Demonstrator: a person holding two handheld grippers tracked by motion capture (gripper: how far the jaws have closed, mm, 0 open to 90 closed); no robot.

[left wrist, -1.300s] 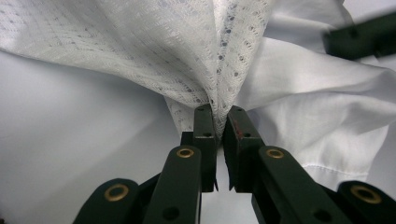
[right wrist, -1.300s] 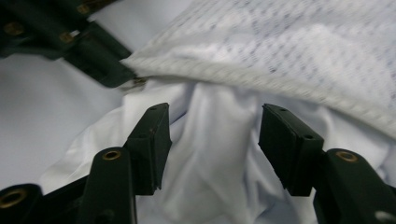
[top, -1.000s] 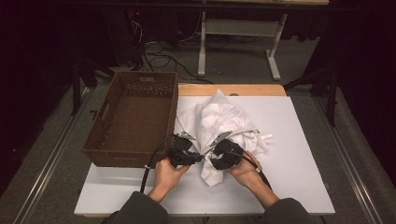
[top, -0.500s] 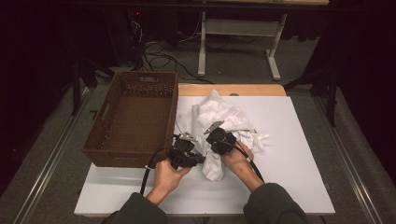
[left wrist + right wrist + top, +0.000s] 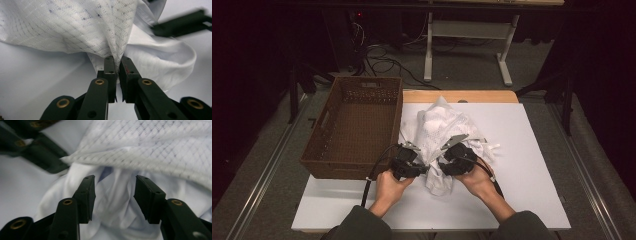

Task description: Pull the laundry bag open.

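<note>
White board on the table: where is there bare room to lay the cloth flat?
The white board is bare right of the crumpled white lacy cloth, out to its right edge, and along the near strip below the hands. The brown wicker basket crowds the left, and both grippers work the cloth at centre.

A white cloth [image 5: 443,135] is seen at the table's centre: its upper layer is a thin open-weave lace with a fine grid pattern, and the layer beneath is smooth, plain and matt. The basket [image 5: 355,125] at 10 o'clock of the cloth is woven of brown wicker, rough in texture. The table top [image 5: 522,165] appears smooth, white and matt, with a bare wood strip at its 12 o'clock edge. The left gripper [image 5: 117,62] and right gripper [image 5: 113,195] are matt black plastic, with brass-coloured rivets.
</note>
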